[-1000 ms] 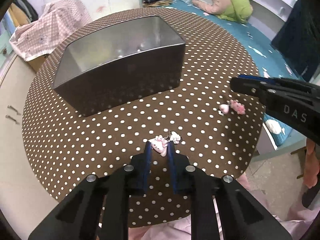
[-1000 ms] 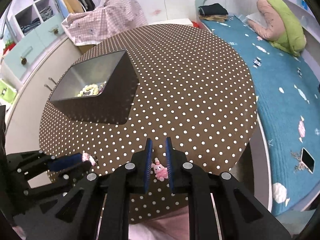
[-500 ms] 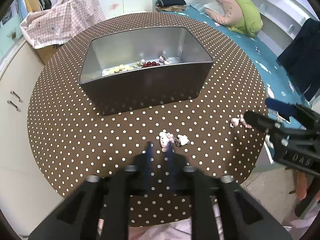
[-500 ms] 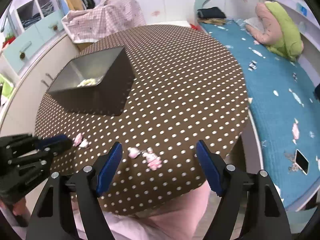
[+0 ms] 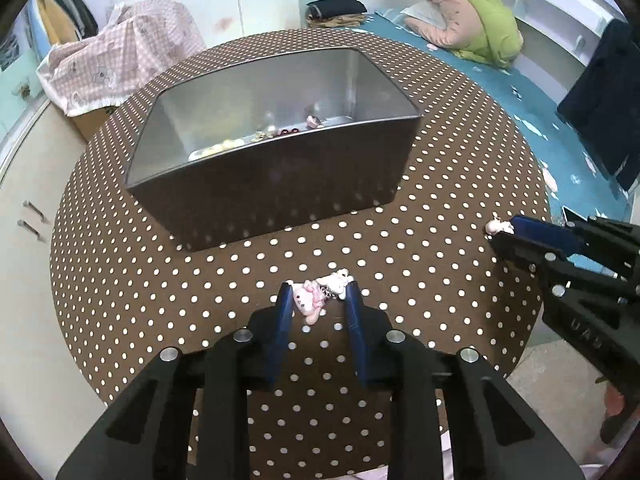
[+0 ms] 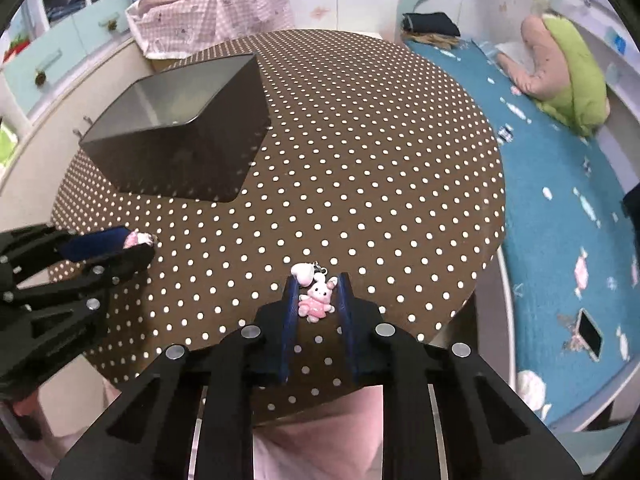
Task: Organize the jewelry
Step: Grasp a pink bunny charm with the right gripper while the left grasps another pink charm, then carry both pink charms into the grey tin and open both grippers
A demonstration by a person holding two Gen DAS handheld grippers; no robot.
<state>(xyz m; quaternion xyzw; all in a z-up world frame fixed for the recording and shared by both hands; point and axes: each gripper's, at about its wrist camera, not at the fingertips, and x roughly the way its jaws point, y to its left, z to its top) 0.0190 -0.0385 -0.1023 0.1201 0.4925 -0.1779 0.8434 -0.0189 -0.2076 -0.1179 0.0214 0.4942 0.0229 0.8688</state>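
Observation:
My left gripper (image 5: 319,298) is shut on a pink kitty charm (image 5: 306,304) chained to a small white charm (image 5: 338,280), low over the dotted brown table (image 5: 420,240). The right wrist view shows that gripper (image 6: 132,246) at the left with the pink charm (image 6: 134,238) at its tip. My right gripper (image 6: 318,285) has its jaws closing around a pink bunny charm (image 6: 316,300) with a white heart (image 6: 302,274); a thin gap shows on the bunny's right side. In the left wrist view the right gripper (image 5: 516,232) is at the table's right edge.
A dark metal box (image 5: 272,196) stands open behind the charms, with beads and small jewelry (image 5: 256,138) on its floor. A blue bed (image 6: 560,200) runs along the right. Cabinets and a pink checked cloth (image 5: 120,56) lie behind the table.
The right jaws swung wide open, then came back in around the bunny charm. The left fingers stand a little wider apart than before, with the kitty charm between them again.

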